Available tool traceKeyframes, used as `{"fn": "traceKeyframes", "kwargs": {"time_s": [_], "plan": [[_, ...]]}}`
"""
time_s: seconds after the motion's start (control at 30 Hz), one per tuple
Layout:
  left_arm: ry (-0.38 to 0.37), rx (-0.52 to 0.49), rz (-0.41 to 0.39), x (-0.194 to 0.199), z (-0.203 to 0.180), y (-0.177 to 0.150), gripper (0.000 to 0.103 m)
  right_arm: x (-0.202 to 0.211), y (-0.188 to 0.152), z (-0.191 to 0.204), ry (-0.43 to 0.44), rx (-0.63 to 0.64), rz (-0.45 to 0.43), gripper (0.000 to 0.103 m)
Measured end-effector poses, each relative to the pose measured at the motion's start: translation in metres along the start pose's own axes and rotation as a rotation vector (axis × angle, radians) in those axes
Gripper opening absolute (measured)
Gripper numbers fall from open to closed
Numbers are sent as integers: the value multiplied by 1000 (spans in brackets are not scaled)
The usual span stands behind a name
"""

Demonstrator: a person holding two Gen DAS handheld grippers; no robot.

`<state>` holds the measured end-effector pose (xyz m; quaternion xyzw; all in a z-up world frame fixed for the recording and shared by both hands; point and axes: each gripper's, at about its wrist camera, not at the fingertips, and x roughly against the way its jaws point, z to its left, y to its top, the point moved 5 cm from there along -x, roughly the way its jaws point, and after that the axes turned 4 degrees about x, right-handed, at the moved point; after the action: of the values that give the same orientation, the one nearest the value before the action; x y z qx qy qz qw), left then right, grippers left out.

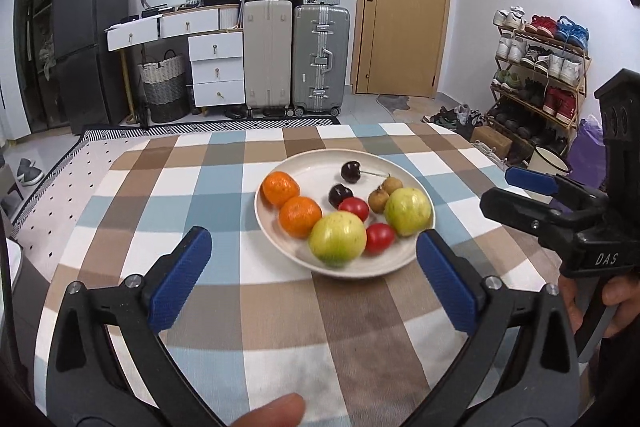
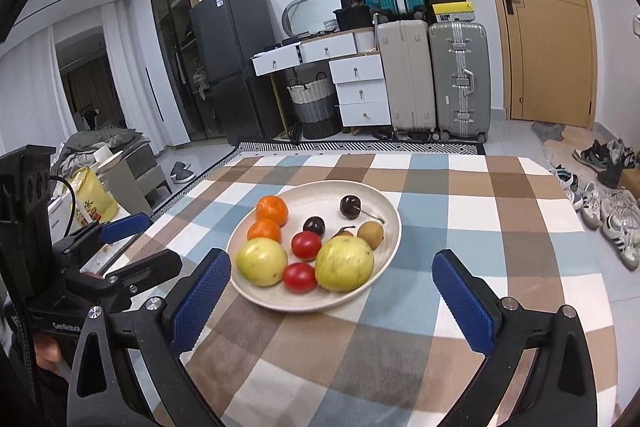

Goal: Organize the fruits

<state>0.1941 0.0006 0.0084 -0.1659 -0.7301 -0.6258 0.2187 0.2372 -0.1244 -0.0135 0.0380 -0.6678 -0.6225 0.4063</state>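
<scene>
Left wrist view: left gripper (image 1: 314, 273) jaws spread wide, nothing between the blue pads, hovering over the checked tablecloth (image 1: 160, 187) just short of the white plate (image 1: 360, 269). The plate sits on the cloth ahead and slightly right of centre. On it: two oranges (image 1: 300, 217) at left, touching each other; two green apples (image 1: 338, 238), one at the near rim, one at the right; two red tomatoes (image 1: 379, 237) between the apples; two dark cherries (image 1: 351, 171) behind; two small brown longans (image 1: 378, 199) just beside the right apple. Right gripper (image 1: 516, 187) enters from the right edge, jaws apart, empty, a hand (image 1: 618, 303) below it. A fingertip shows at the bottom edge.

Right wrist view: right gripper (image 2: 332, 293) also wide open, holding nothing, plate (image 2: 256, 291) just ahead between the pads, slightly left. Same fruit all on the plate: oranges (image 2: 272, 209) far left, apples (image 2: 345, 263) along the near side, tomatoes (image 2: 306, 245) between them, cherries (image 2: 351, 207) in the middle and back, longans (image 2: 370, 235) right, one mostly hidden behind an apple. Left gripper (image 2: 132, 241) at the left edge, jaws parted, empty. Suitcases (image 2: 460, 83) and drawers (image 2: 360, 87) stand against the back wall.
</scene>
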Motion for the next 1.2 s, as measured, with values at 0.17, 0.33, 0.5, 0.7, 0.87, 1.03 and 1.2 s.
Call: {"fn": "traceKeyframes", "kwargs": {"time_s": [0.17,0.33,0.5,0.7,0.87,1.03,1.2], "plan": [[7,5,-25,15,2,-13,102,13,-13,4,-2,13,-17,103],[15,21,-70,27,9,-25,102,19,-25,7,-1,30,-31,103],[21,26,-97,27,12,-26,102,19,-33,11,-13,54,-58,103],[28,33,-109,21,14,-30,102,21,-32,11,-7,59,-90,103],[19,49,-105,16,17,-28,102,25,-32,11,-12,59,-107,103],[21,54,-109,16,18,-28,102,26,-31,10,-29,62,-115,103],[18,50,-101,13,17,-27,102,27,-31,12,-41,68,-116,103]]}}
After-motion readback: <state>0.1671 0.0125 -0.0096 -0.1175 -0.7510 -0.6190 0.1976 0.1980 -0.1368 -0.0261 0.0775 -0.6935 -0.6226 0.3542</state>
